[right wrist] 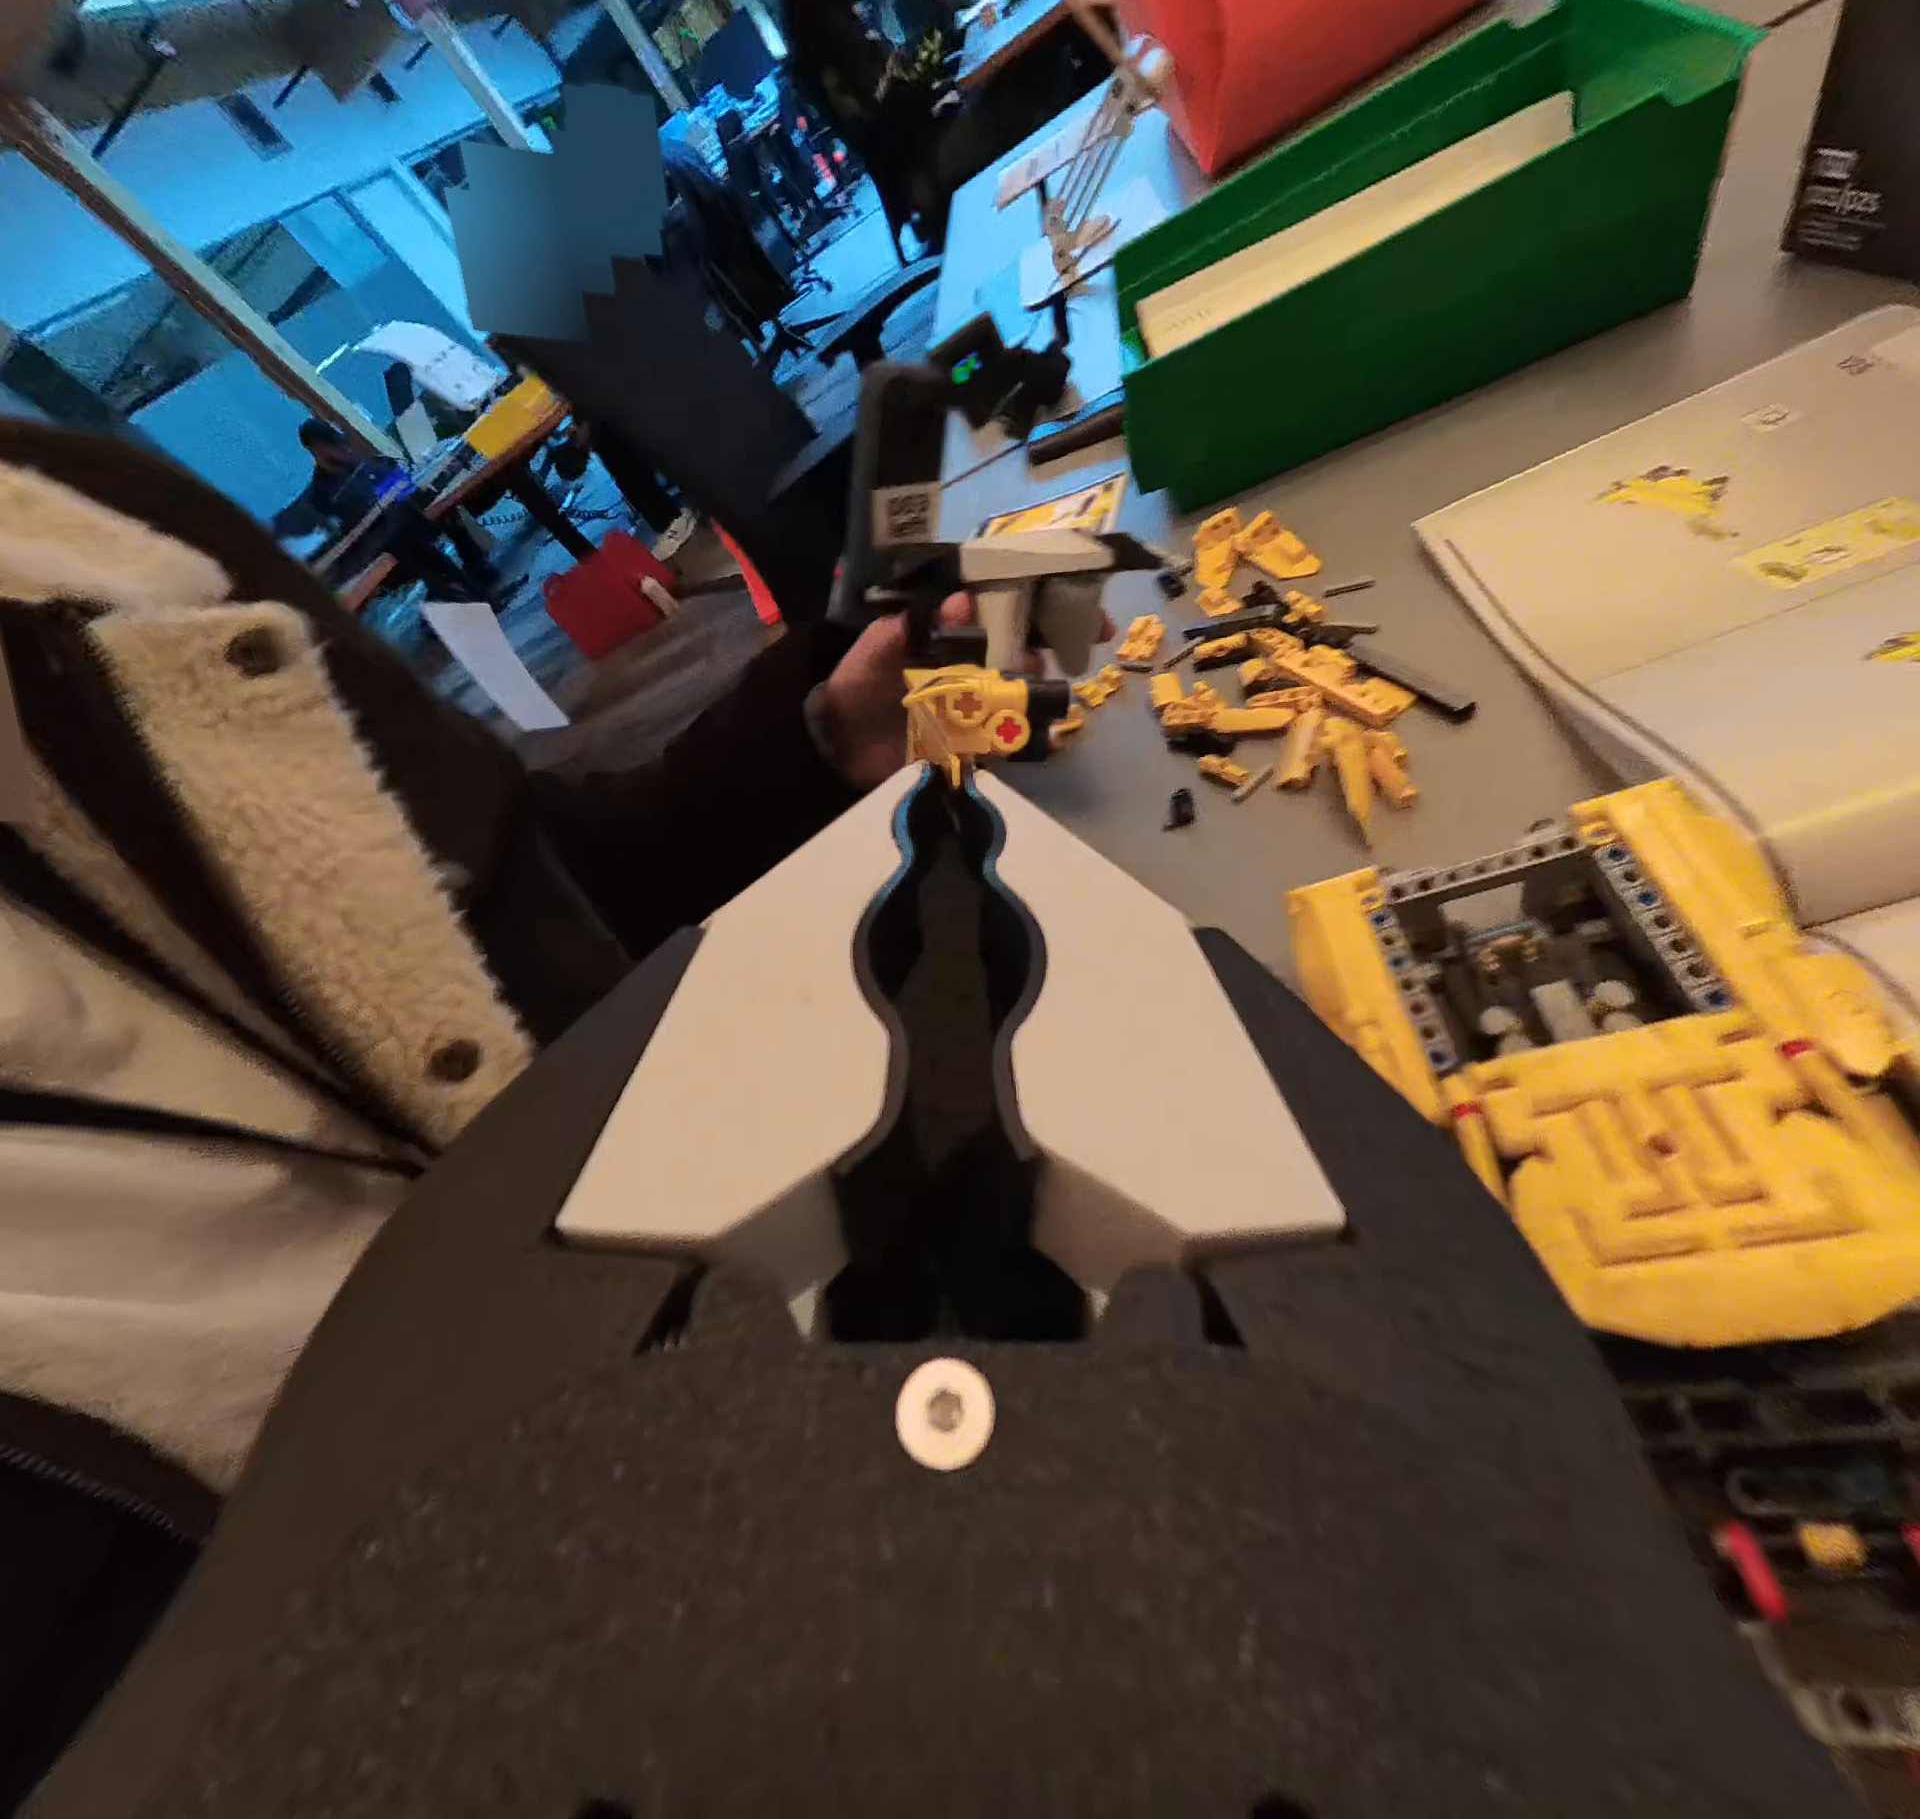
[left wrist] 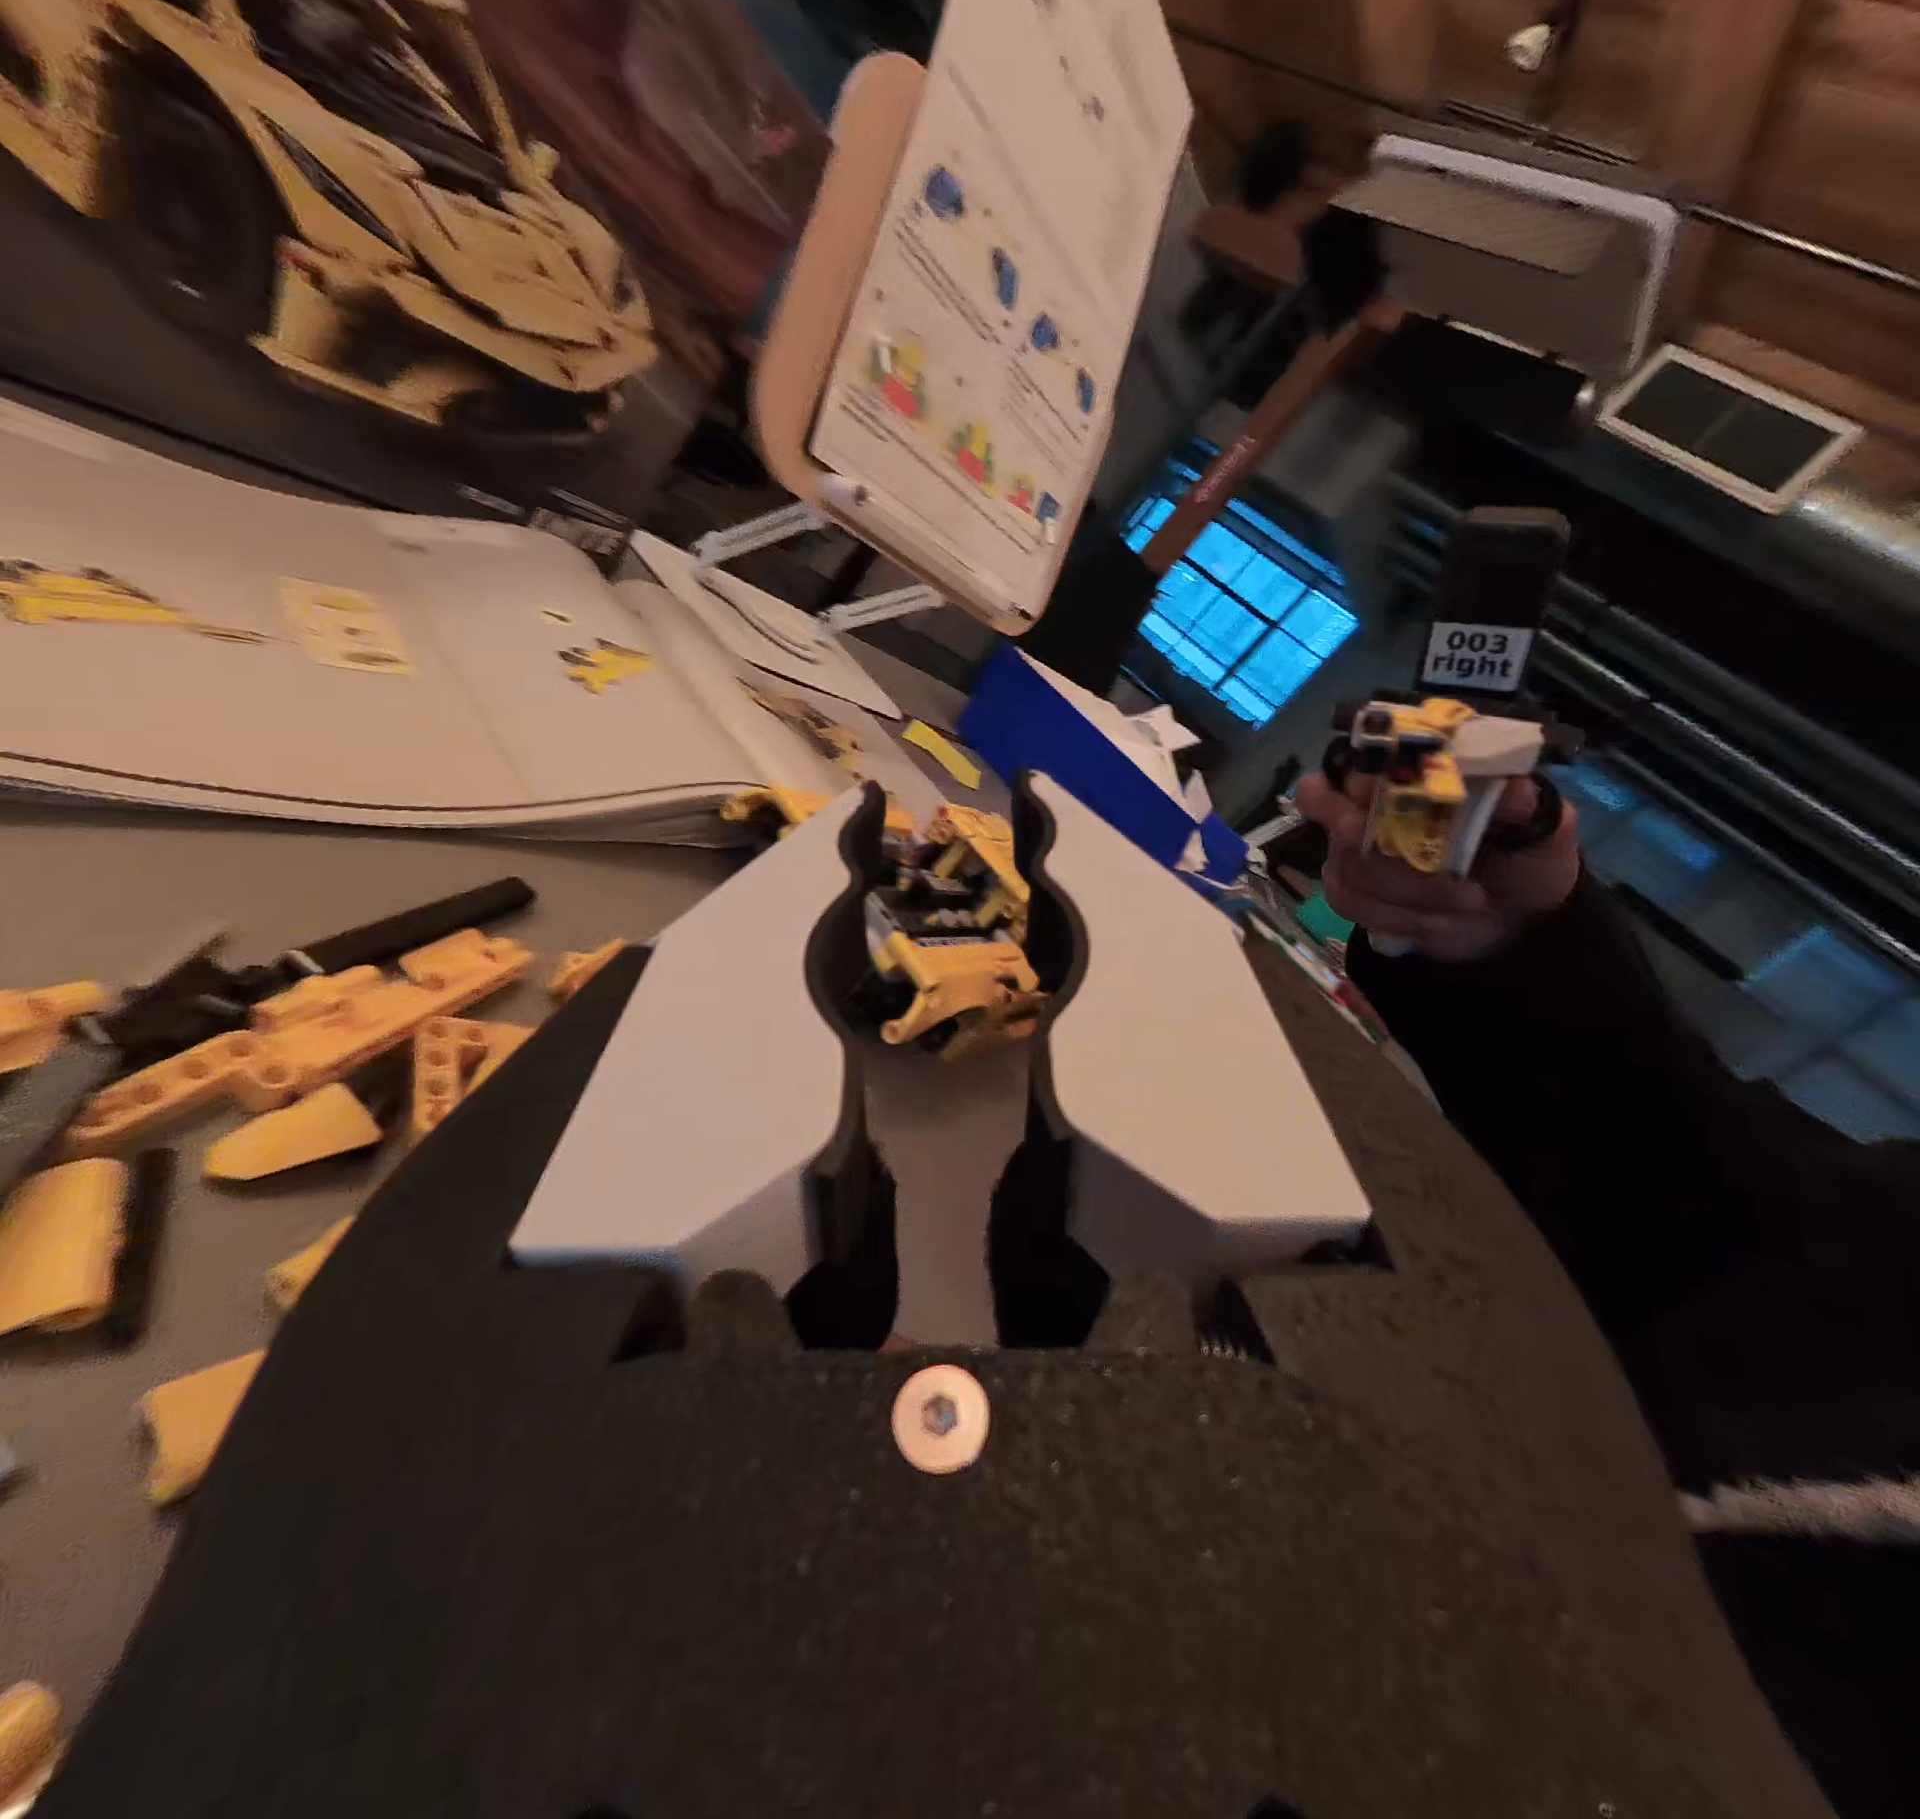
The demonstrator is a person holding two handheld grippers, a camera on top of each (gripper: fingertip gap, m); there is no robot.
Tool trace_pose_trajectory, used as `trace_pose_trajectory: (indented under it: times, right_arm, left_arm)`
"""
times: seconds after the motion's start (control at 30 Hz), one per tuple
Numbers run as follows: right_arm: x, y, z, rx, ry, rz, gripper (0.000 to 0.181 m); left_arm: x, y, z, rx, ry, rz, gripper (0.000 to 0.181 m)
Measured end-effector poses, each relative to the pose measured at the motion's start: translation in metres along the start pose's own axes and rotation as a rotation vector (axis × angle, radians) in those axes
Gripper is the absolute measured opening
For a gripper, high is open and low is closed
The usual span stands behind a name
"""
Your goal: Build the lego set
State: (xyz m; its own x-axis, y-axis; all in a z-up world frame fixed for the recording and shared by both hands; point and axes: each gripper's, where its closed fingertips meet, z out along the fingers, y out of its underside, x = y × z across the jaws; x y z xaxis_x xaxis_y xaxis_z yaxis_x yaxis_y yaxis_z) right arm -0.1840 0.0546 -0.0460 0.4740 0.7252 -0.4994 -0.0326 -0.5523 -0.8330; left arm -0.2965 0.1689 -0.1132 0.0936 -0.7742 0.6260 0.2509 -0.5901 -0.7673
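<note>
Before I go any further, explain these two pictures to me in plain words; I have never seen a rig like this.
There is no robot here. A person holds a two-finger gripper in each hand, and each gripper has a camera looking along its fingers. One picture is from the left gripper, the other from the right gripper; each also shows the other gripper farther off. The left one appears clamped on a small yellow-and-black lego sub-assembly. The right one seems to pinch a small yellow lego piece with red cross-shaped holes at its tips. On the grey table lie loose yellow and black lego parts, a half-built yellow lego car body, an open white instruction book and a green plastic bin.
</note>
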Motion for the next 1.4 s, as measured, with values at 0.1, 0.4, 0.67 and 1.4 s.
trace_pose_trajectory:
  times: [0.1,0.4,0.67,1.4]
  right_arm:
    - [0.039,-0.011,0.025,0.107,-0.03,0.122,0.001]
    - [0.087,0.012,0.052,0.234,-0.132,0.328,0.001]
    - [0.06,0.008,0.043,0.214,-0.124,0.199,0.001]
    - [0.06,0.175,0.012,-0.296,0.115,0.273,0.006]
  left_arm:
    - [-0.005,0.01,0.002,-0.084,-0.013,0.058,0.023]
    - [0.017,0.036,0.014,-0.192,0.02,0.319,0.023]
    - [0.017,0.041,0.015,-0.215,0.021,0.327,0.023]
    - [-0.001,0.04,0.019,-0.239,0.0,0.204,0.023]
